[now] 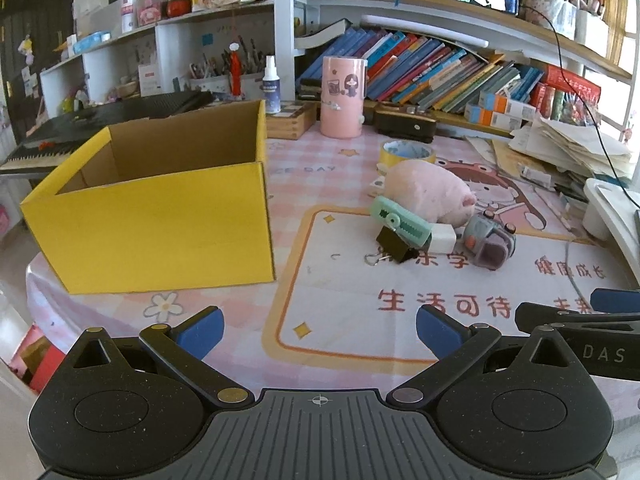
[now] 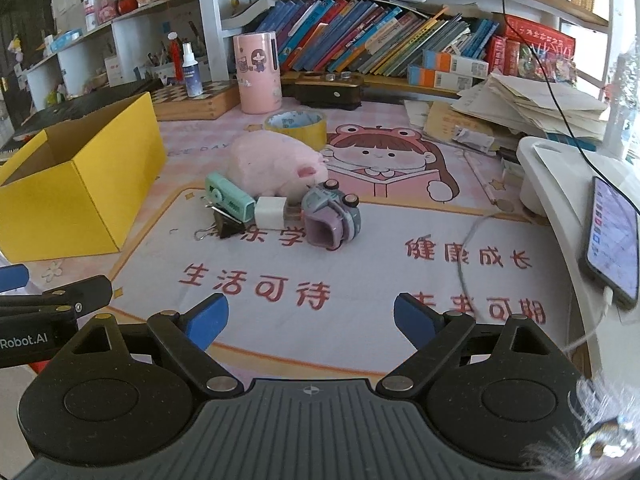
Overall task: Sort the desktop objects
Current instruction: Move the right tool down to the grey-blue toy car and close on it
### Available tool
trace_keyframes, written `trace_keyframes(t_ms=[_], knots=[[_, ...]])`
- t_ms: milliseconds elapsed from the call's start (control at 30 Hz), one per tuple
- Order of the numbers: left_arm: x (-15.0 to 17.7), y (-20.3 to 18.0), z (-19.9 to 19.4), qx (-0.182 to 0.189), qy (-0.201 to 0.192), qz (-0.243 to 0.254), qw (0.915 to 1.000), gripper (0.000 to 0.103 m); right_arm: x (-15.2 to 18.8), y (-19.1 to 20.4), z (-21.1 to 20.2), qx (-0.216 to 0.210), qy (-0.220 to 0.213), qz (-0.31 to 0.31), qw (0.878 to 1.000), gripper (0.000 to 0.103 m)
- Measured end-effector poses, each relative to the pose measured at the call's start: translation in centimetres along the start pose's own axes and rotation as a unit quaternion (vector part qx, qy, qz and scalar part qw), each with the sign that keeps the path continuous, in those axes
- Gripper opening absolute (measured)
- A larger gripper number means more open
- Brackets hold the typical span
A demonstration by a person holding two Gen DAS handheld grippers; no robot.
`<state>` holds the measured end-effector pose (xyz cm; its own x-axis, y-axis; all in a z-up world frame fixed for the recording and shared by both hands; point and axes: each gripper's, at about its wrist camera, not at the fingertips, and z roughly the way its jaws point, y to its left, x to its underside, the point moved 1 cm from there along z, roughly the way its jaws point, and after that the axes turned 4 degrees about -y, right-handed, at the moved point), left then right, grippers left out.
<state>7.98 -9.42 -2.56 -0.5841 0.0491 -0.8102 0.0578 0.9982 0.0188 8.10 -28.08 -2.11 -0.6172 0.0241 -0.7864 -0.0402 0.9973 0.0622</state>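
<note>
White shelving (image 1: pixel 288 20) at twelve o'clock, crammed with leaning books (image 2: pixel 360 48). Pink checked tablecloth (image 1: pixel 344 148) over the desk. Daylight from a window (image 2: pixel 624 80) at two o'clock.

Bright daylight, both views, coming from far right: window (image 2: pixel 624 80) blown out w/ glare. Soft, short shadows under the yellow box (image 1: pixel 160 216) and the toy car (image 2: pixel 332 216). Strong fisheye bend at edges; shelves (image 1: pixel 440 4) curve. Centre sharp, text on desk mat (image 2: pixel 360 272) legible. Near-right corner of right wrist view smeared, blurry. Far-left corners dim.
</note>
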Motion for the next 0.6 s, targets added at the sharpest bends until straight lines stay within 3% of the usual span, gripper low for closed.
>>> trace_keyframes(t_ms=[600], knots=[[-1.6, -3.2, 2.2, -0.032, 0.002, -0.019, 0.9993, 0.103, -2.2, -3.0, 3.7, -0.036, 0.015, -0.035, 0.999, 0.089]])
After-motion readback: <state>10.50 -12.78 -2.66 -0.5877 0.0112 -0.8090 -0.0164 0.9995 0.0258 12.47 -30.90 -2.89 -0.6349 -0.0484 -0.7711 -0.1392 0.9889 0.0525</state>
